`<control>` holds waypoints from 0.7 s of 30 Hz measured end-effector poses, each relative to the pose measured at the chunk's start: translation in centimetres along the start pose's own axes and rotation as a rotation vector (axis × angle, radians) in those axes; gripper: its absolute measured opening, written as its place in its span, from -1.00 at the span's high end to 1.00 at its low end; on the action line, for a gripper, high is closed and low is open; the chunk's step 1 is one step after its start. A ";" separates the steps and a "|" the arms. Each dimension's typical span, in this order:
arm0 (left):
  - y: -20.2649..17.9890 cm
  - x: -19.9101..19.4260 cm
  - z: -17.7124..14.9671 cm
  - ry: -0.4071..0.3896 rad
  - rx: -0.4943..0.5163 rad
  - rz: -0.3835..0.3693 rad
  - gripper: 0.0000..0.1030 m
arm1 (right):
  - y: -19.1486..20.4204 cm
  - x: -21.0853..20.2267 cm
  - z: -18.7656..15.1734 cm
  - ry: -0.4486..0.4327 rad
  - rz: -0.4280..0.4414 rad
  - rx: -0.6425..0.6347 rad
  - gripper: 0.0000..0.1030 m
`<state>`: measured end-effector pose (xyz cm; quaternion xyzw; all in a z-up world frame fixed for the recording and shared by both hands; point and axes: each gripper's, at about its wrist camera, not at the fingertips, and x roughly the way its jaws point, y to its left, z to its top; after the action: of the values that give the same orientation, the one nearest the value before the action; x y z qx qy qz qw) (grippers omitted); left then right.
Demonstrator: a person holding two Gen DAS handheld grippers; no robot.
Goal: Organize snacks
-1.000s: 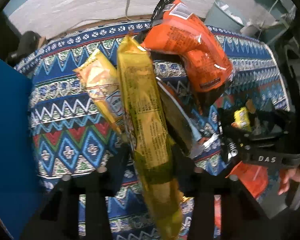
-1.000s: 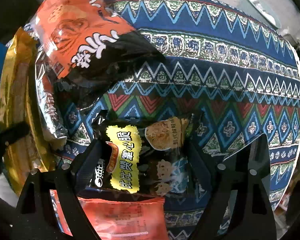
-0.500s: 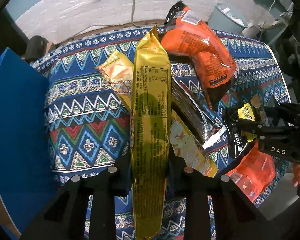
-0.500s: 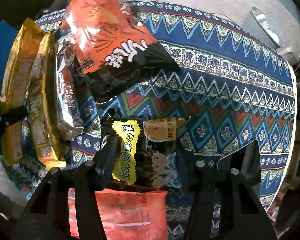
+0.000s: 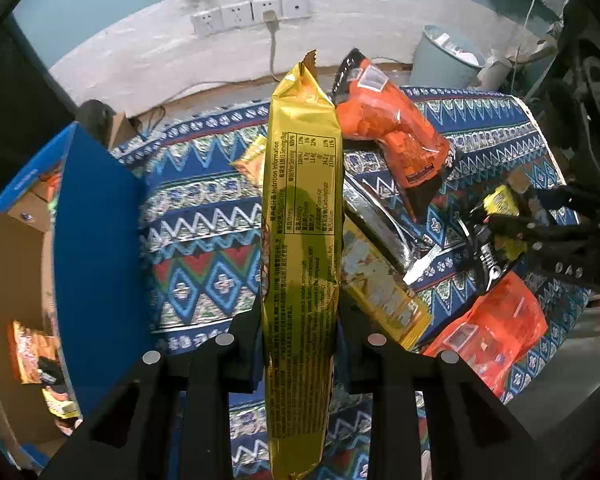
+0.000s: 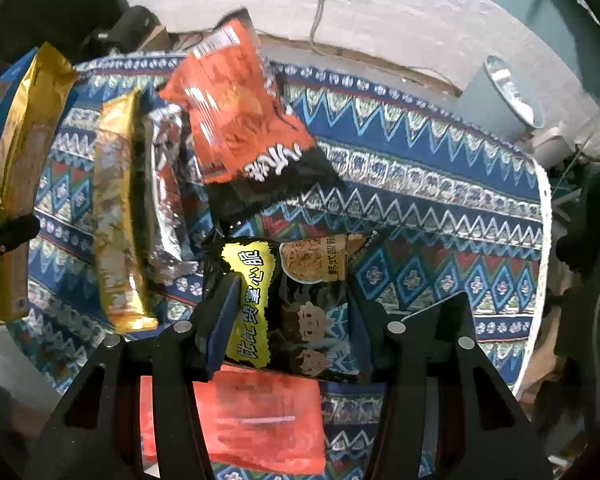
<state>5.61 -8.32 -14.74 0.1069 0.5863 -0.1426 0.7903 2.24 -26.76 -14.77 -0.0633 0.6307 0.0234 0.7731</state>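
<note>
Lengthwise, the long gold foil snack pack [image 5: 300, 264] runs straight ahead between the left gripper [image 5: 298, 332] fingers, pinched and lifted above the patterned cloth. Jaws having just closed, the right gripper [image 6: 290, 312] clamps the black-and-yellow snack bag [image 6: 292, 300].

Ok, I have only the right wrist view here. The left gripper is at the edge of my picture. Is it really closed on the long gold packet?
Observer: Yes. The left gripper is shut on the gold packet, low on its length; the printed nutrition table faces the camera.
Operator: Is there a box near it for the snacks?
Observer: Yes, an open blue carton stands to the left of the packet, and a few snack packets lie inside it.
</note>
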 end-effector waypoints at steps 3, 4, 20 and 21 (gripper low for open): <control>0.2 -0.7 -0.3 -0.016 0.003 0.016 0.45 | -0.1 -1.6 0.5 -0.021 0.002 0.001 0.03; 0.3 -1.0 -0.5 -0.021 0.004 0.020 0.45 | 0.1 -2.1 0.6 -0.033 -0.001 -0.002 0.03; 0.2 -7.8 -2.2 -0.165 0.091 0.135 0.45 | 3.3 -8.2 1.7 -0.173 0.047 -0.054 0.03; 0.0 -8.1 -2.2 -0.174 0.102 0.147 0.45 | 3.5 -8.6 1.7 -0.180 0.051 -0.057 0.02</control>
<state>1.41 -6.73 -7.59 0.1769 0.4982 -0.1227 0.8399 1.76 -22.66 -6.25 -0.0668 0.5592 0.0665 0.8236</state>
